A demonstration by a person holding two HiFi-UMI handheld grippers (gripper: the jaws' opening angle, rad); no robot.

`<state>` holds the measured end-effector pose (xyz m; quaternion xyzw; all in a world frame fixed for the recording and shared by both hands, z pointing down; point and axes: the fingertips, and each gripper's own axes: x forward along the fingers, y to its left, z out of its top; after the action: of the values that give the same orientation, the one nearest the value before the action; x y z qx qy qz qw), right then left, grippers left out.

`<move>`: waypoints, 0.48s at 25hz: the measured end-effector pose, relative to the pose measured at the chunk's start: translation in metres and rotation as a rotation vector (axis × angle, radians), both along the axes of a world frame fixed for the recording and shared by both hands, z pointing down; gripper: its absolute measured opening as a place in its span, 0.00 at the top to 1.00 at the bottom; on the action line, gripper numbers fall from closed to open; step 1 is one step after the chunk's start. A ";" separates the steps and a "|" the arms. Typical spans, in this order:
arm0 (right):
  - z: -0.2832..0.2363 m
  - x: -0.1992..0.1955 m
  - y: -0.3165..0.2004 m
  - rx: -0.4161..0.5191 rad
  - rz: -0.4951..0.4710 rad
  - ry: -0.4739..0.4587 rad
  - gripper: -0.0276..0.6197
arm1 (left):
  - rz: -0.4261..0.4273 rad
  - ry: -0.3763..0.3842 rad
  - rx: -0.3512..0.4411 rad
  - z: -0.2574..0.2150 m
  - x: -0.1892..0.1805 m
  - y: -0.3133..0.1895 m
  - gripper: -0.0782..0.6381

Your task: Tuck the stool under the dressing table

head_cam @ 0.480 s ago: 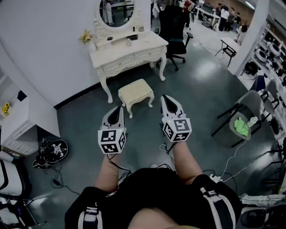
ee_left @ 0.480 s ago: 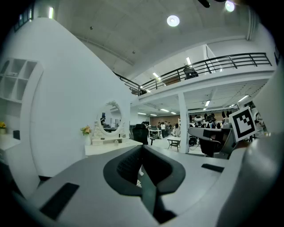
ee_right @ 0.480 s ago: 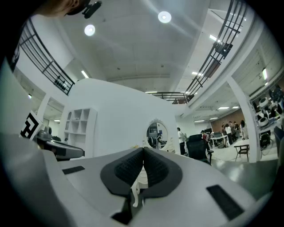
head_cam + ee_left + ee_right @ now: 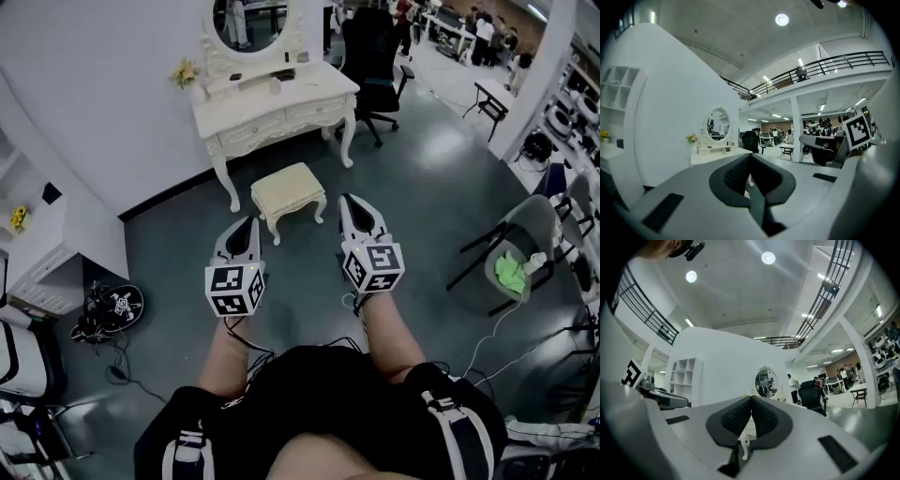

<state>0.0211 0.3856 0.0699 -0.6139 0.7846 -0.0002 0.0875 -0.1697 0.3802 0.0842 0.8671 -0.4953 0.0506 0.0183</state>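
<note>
The dressing table (image 4: 277, 105) stands against the wall. The stool (image 4: 288, 189) sits out on the floor (image 4: 178, 253) just in front of it, not under it. Since half a second ago the room has only slid a little in the head view, and the stool has not budged. The left gripper (image 4: 247, 225) and right gripper (image 4: 352, 202) hover short of the stool, jaws closed together on nothing. I judge the push hasn't begun.

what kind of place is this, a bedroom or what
Probably a staged bedroom corner inside a big open lab or office hall, not a home. The white dressing table and stool stand on bare grey floor, with an office chair and people just beyond, and a railed mezzanine overhead.
</note>
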 end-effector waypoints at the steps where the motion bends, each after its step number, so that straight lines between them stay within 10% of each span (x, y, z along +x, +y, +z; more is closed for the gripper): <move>1: 0.001 0.006 -0.002 0.000 -0.003 -0.001 0.93 | -0.005 0.000 0.002 0.000 0.005 -0.001 0.87; 12: 0.013 0.058 -0.025 -0.017 -0.048 0.011 0.93 | -0.039 0.010 -0.006 0.011 0.063 -0.014 0.87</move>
<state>0.0788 0.3610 0.0828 -0.5955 0.7995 -0.0055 0.0779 -0.1071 0.3659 0.0955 0.8575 -0.5117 0.0472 0.0243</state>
